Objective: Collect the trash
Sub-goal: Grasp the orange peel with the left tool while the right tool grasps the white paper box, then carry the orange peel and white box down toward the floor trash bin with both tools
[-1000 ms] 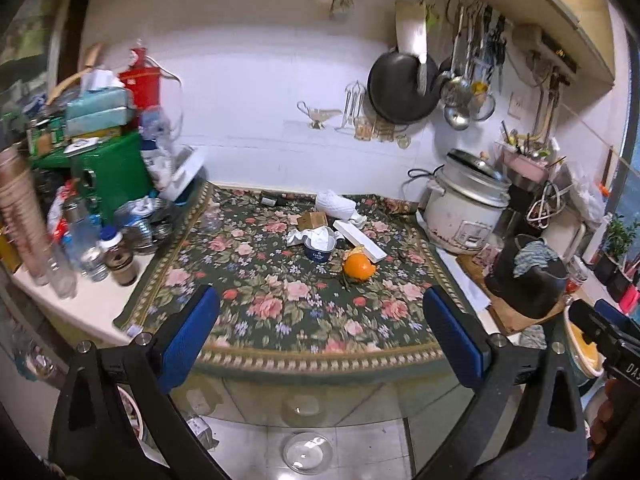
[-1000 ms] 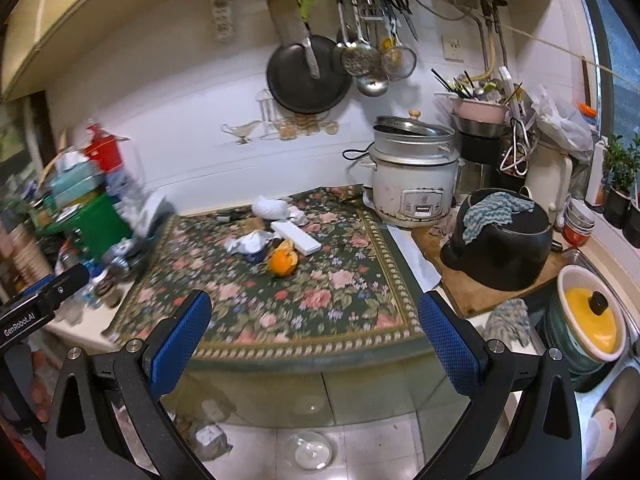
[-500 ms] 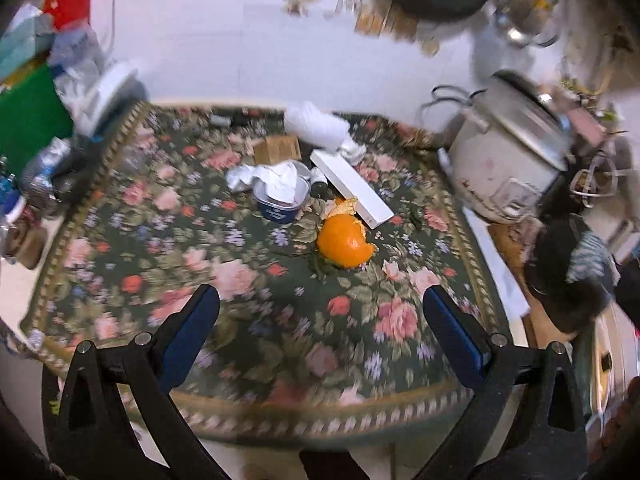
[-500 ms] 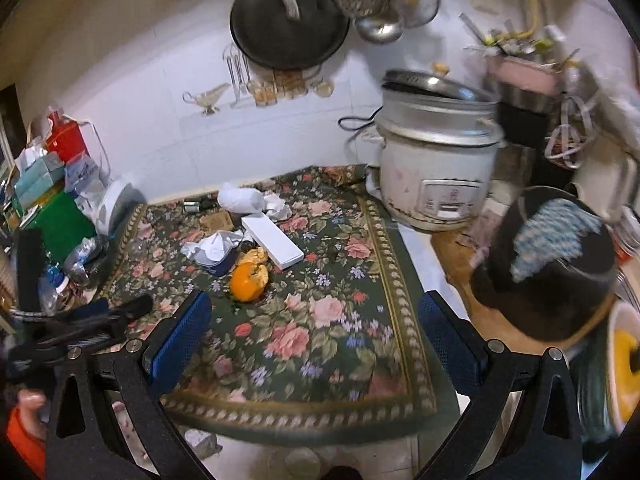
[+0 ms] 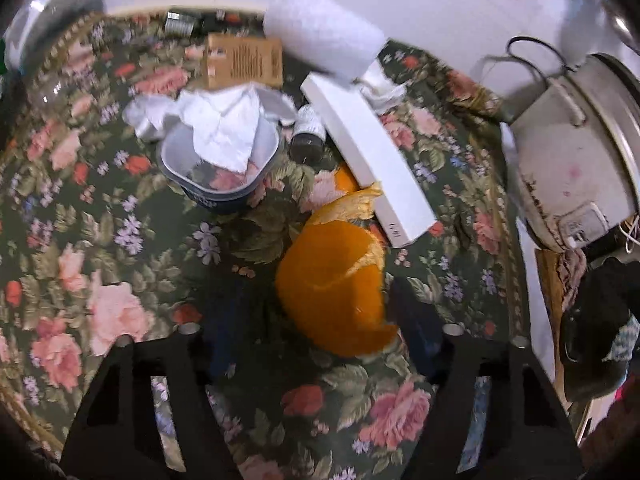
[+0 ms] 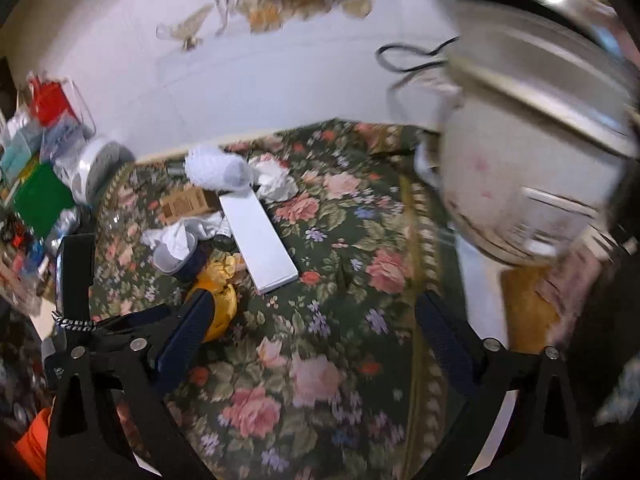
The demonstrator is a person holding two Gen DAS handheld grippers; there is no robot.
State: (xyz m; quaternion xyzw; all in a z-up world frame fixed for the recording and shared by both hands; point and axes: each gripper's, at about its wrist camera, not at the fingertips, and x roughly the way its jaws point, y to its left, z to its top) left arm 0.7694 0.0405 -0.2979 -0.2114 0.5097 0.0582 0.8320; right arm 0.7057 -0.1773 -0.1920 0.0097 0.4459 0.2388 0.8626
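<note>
An orange peel [image 5: 334, 280] lies on the floral mat [image 5: 120, 248]. My left gripper [image 5: 320, 320] is open, its jaws on either side of the peel, close above the mat. Behind the peel lie a long white box [image 5: 368, 156], a blue cup with a crumpled tissue [image 5: 220, 156], a small dark bottle [image 5: 308, 136], a brown carton [image 5: 244, 62] and a white paper roll [image 5: 324, 36]. In the right wrist view my right gripper [image 6: 316, 336] is open and empty over the mat [image 6: 320, 360]; the peel [image 6: 220, 296] shows at its left, beside the left gripper's arm [image 6: 76, 280].
A white rice cooker [image 6: 532, 152] stands at the mat's right edge, also in the left wrist view [image 5: 576, 152]. A wooden board [image 6: 528, 312] lies beside it. Jars, a green box [image 6: 40, 200] and clutter crowd the left side. A white wall is behind.
Both grippers have moved forward and down toward the mat. The left gripper has closed in on the orange peel, which now sits between its jaws.
</note>
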